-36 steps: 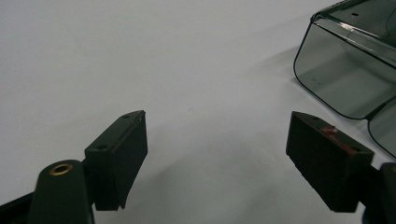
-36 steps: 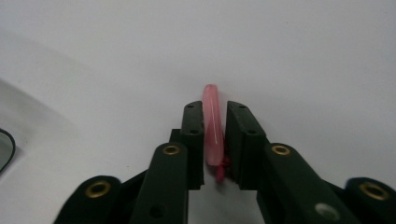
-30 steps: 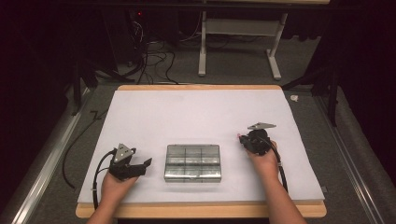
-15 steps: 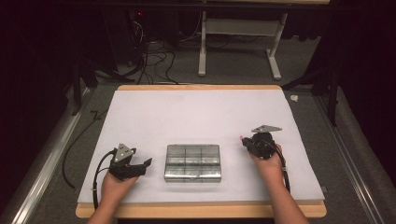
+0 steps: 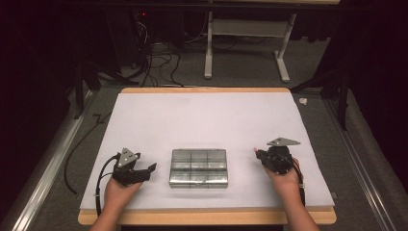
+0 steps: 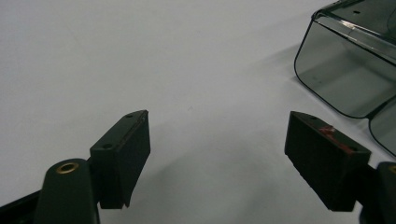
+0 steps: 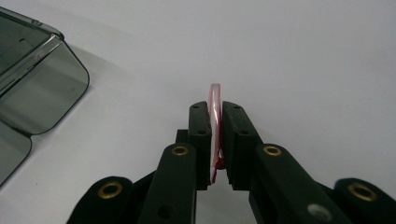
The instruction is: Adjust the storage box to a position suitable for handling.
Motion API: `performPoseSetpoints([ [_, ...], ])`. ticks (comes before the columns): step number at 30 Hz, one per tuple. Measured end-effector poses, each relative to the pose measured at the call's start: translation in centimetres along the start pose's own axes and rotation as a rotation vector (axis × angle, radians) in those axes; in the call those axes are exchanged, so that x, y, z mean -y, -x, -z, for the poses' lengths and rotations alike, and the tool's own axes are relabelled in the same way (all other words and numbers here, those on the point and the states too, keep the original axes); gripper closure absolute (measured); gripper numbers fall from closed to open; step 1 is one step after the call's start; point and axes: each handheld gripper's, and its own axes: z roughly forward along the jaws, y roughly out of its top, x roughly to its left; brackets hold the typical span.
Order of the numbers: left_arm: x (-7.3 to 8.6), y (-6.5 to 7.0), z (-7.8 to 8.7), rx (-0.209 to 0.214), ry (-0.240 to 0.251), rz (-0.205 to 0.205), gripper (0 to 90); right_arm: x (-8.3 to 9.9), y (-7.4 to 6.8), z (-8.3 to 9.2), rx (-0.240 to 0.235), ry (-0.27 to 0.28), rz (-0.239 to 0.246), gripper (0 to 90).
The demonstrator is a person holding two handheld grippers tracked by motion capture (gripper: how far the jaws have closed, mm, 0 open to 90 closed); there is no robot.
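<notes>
My right gripper (image 7: 215,140) had its fingers (image 7: 200,135) clamped on a thin pink-edged disc (image 7: 215,109), held on edge, just off the tabletop (image 5: 207,120) to the right of the clear compartment box (image 5: 198,167). Left gripper (image 6: 217,158) sat with its fingers wide apart, nothing between them, resting beside the box's left end. Box looked closed, flat, centred near me. My call: the disc belongs in the box, so I should keep the squeeze steady since only the lower part is pinched, carry it level over the box, and use the left to pin or open the lid before lowering. Risk: the disc twisting out of the grip.
</notes>
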Motion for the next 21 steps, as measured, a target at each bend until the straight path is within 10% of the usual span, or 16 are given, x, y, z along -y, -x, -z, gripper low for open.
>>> performPoseSetpoints([
  [21, 0.0, 0.0, 0.1, 0.006, 0.001, -0.007, 24.2, 4.4, 0.9, 4.8, 0.028, 0.004, -0.049, 83.4],
])
